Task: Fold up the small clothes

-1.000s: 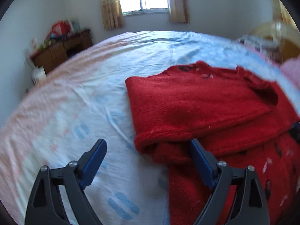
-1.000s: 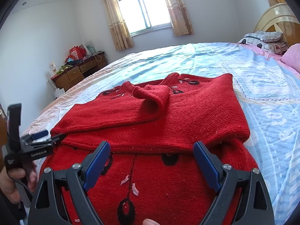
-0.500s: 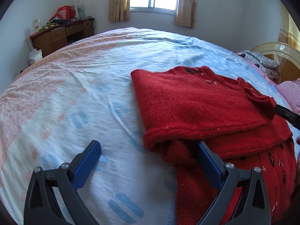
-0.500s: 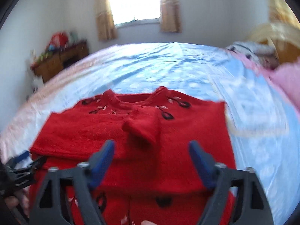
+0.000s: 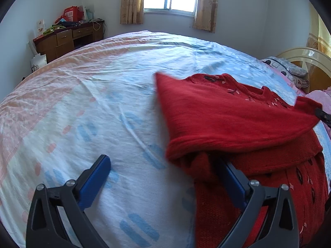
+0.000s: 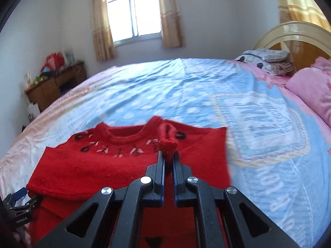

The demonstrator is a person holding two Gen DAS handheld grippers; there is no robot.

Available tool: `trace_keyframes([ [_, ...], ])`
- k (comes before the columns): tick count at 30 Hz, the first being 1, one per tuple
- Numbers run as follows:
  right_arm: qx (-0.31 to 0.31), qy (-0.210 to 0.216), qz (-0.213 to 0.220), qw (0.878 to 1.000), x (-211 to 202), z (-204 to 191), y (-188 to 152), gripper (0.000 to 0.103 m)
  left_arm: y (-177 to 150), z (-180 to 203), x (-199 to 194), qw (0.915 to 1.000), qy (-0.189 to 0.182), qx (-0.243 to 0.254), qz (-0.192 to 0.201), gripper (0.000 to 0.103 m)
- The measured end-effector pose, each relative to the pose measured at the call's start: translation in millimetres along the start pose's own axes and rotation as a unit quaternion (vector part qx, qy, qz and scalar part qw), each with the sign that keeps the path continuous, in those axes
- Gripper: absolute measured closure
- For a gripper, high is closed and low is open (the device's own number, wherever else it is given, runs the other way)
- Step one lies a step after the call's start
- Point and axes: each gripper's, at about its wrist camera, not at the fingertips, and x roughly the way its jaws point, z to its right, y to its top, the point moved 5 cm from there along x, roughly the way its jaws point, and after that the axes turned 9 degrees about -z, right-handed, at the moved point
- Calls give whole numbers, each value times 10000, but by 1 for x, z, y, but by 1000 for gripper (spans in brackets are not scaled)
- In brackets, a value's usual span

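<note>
My two wrist cameras sit close above the bed (image 5: 128,66), both angled down toward the window wall, sharing the red sweater (image 6: 99,165).

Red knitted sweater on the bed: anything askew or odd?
Mostly tidy. The red knitted sweater lies flat on the bedsheet, but its sleeve cuff sticks up, pinched in the shut right hand-held gripper. The open left hand-held gripper straddles the sweater's bunched left edge.

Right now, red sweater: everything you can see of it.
The red sweater is a knit with a ribbed round collar and dark and pale embroidery below the neck. It lies partly folded on the bedsheet, one sleeve across the chest. The right gripper is shut on the sleeve cuff, lifting it. The left gripper is open at its edge.
</note>
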Motion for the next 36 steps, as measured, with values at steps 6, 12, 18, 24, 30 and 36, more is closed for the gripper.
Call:
trace_keyframes([
  [6,466,221,-327,9981,17,29,-17,97,0,0,0,10000,6,4,-3,0],
  [12,863,229,-345,9954,10,45,-27,80,0,-1,0,10000,-37,-25,28,0],
  [18,979,313,-156,9946,-6,52,-9,80,-2,-19,-22,9977,-317,-434,416,0],
  [24,409,1037,-55,9937,-1,31,9,80,14,-36,-51,9929,-168,-717,939,0],
  [30,186,564,-967,9935,45,30,-3,65,41,-5,-24,9982,235,-5,555,0],
  [36,217,357,-1230,9915,54,54,-22,66,29,-3,8,9987,490,119,-47,0],
])
